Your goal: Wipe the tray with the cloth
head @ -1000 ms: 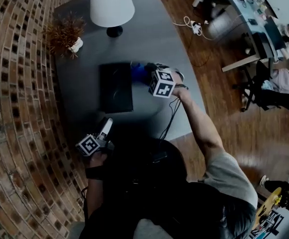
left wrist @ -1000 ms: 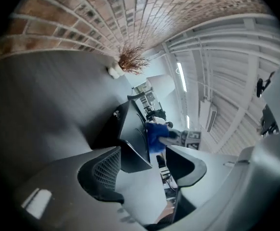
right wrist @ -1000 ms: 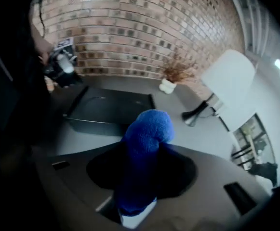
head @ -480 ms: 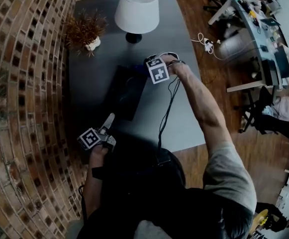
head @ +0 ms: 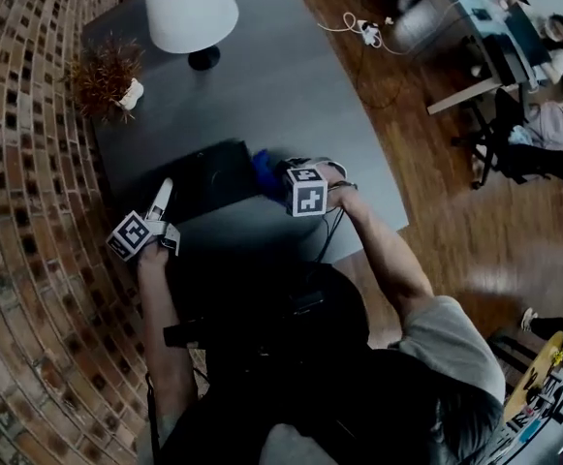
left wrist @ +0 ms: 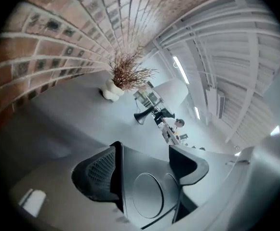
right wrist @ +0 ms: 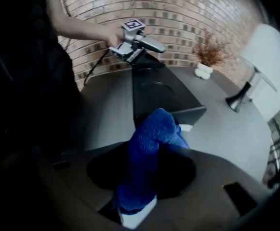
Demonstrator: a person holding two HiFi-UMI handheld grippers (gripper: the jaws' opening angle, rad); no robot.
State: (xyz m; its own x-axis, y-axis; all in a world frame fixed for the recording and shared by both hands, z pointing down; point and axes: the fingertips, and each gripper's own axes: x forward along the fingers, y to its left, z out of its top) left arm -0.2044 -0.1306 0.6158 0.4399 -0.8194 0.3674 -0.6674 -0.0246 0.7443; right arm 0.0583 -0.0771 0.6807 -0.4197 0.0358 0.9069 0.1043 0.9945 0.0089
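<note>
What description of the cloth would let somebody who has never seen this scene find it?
Find the grey table beside the brick wall; a dark flat tray lies on its near half. At the tray's right edge, the cloth is held by the right gripper. It is the only bright blue, fluffy thing there.

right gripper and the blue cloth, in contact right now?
Touching. The right gripper is clamped on the blue cloth: the right gripper view shows the cloth pinched between the jaws, with its free end sticking out ahead.

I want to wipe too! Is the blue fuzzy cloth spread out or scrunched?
Scrunched up: the blue fuzzy cloth is bunched, pinched in the right gripper.
</note>
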